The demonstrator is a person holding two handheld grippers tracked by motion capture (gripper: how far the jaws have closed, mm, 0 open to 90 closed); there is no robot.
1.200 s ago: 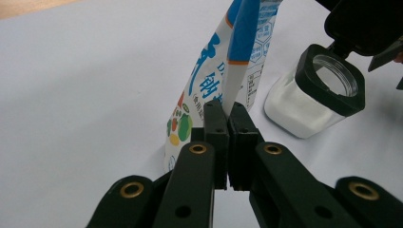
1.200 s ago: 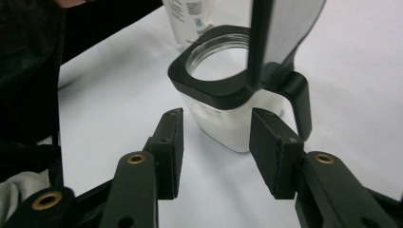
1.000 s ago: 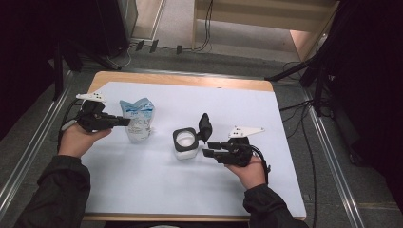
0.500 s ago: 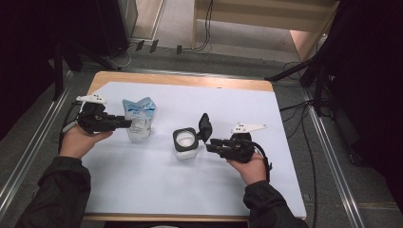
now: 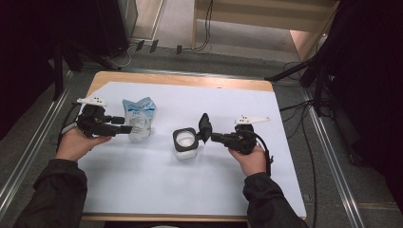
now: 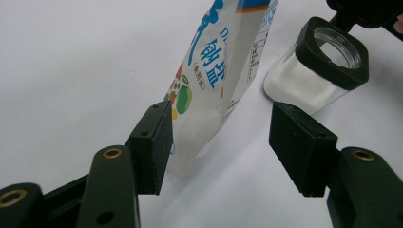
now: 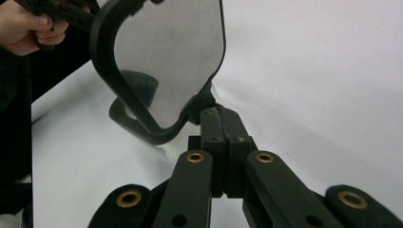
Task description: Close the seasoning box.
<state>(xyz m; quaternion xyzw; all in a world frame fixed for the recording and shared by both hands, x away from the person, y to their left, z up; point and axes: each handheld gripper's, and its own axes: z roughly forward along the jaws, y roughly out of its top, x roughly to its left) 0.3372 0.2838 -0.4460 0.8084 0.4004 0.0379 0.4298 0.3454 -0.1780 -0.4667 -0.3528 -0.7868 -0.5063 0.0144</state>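
The sheet [image 5: 190,190] covers most of the table [image 5: 180,80]; a strip of table stays bare along the far edge. The pouch [image 5: 138,118] stands upright on the left part of the sheet. The jar [image 5: 185,144] stands on the sheet right of the pouch, apart from it and slightly nearer, about mid-table. The lid [image 5: 205,127] stands raised on the jar's right far side, hinged to its rim. The left gripper [image 5: 128,128] lies left of the pouch, its tips reaching the pouch's near side. The right gripper [image 5: 210,137] lies right of the jar, its tips at the lid's base.
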